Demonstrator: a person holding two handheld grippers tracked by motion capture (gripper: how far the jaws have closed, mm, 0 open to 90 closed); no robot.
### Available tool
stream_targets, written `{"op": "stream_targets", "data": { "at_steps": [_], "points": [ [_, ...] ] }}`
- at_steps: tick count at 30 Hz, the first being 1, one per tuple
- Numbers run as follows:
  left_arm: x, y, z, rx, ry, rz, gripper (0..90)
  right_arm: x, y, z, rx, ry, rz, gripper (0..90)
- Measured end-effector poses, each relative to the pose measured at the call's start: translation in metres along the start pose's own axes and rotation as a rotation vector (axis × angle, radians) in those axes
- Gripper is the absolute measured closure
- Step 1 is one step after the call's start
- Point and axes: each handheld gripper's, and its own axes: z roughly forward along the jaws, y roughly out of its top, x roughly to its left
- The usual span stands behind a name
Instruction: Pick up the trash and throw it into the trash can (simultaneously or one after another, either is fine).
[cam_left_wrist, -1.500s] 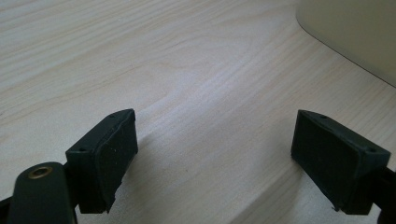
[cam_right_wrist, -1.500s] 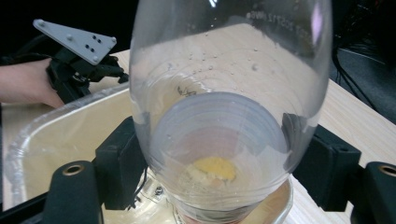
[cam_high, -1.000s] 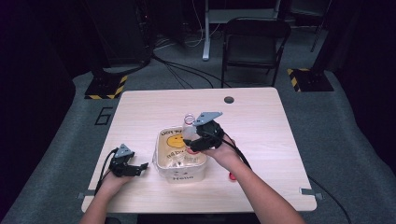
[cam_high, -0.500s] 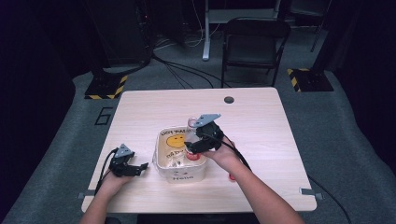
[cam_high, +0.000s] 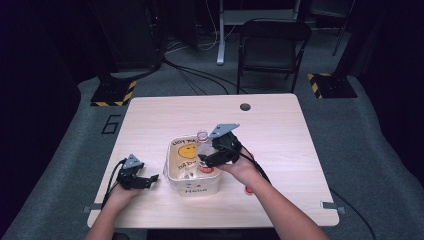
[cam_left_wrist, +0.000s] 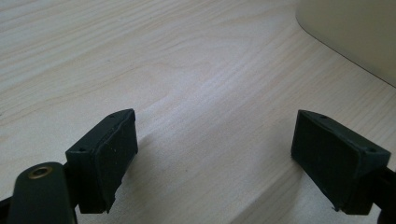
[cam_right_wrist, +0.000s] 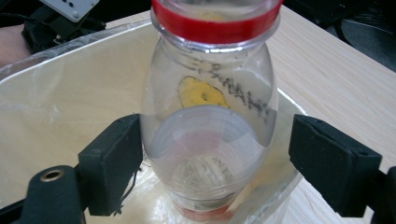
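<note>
Our right gripper (cam_right_wrist: 212, 163) has its jaws wide, a clear plastic bottle with red bands (cam_right_wrist: 210, 116) between them, touching the left jaw only, over the cream square tub with a yellow smiley (cam_high: 186, 152). Left of the tub, our left gripper (cam_left_wrist: 215, 154) gapes over the pale wooden table (cam_left_wrist: 187, 70).

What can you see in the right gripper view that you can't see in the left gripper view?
The right gripper view looks at a clear bottle with a red ring near its open top, standing in the cream bin between open jaws. One jaw seems to touch it; the other stands apart. Farther off is the person's other hand.

The left gripper view has bare wooden table between the open jaws, with nothing held.

Both share two black jaws spread wide, some pale wood, and a part of the bin: just a corner in the left gripper view.
</note>
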Motion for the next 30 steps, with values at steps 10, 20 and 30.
{"op": "stream_targets", "data": {
  "at_steps": [10,20,30],
  "points": [
    [0.000,0.000,0.000,0.000,0.000,-0.001,14.4,0.002,-0.005,-0.016,-0.014,0.003,-0.015,18.4],
    [0.000,0.000,0.000,0.000,0.000,0.000,14.4,0.003,-0.012,-0.031,-0.031,-0.012,-0.014,19.9],
    [0.000,0.000,0.000,-0.001,0.000,-0.001,14.4,0.000,-0.022,-0.044,-0.051,-0.033,0.011,22.5]
  ]
}}
